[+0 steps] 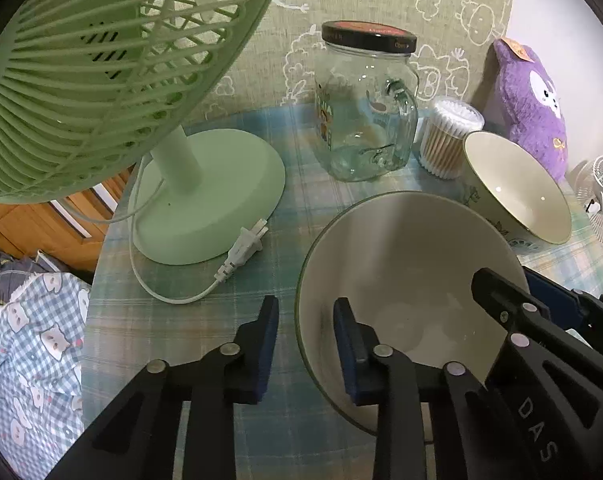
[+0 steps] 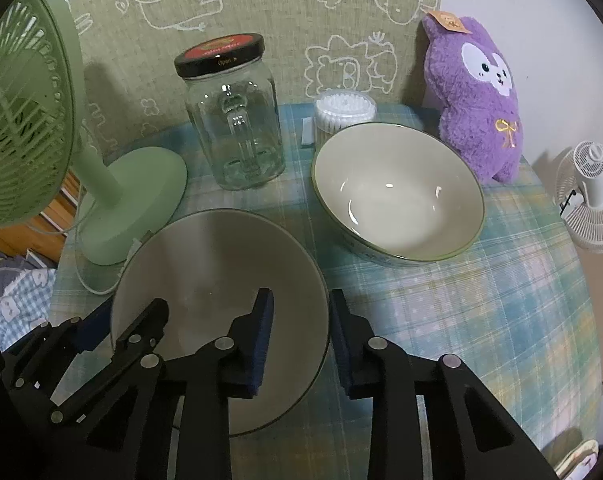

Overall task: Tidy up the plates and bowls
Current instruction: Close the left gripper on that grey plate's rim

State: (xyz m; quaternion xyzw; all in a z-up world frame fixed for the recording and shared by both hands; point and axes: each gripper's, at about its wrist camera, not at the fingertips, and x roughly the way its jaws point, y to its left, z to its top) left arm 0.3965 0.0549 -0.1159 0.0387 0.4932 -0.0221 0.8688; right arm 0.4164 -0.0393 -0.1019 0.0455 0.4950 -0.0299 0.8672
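A cream bowl with a thin green rim (image 1: 401, 264) (image 2: 221, 272) stands nearest on the plaid tablecloth. My left gripper (image 1: 307, 344) straddles its left rim, one pad outside and one inside, with small gaps showing, so it is open. My right gripper (image 2: 301, 338) straddles the opposite rim the same way; its outer pad sits right at the rim and the inner one stands off it. Each gripper also shows in the other's view: the right gripper (image 1: 521, 284) and the left gripper (image 2: 121, 320). A second matching bowl (image 2: 397, 192) (image 1: 517, 188) stands behind to the right, empty.
A green desk fan (image 1: 101, 60) stands at the left with its loose plug (image 1: 241, 248) by the near bowl. Behind are a lidded glass jar (image 2: 233, 120), a cotton swab tub (image 2: 343, 114) and a purple plush toy (image 2: 477, 104). The table edge drops off left to checked bedding (image 1: 33, 340).
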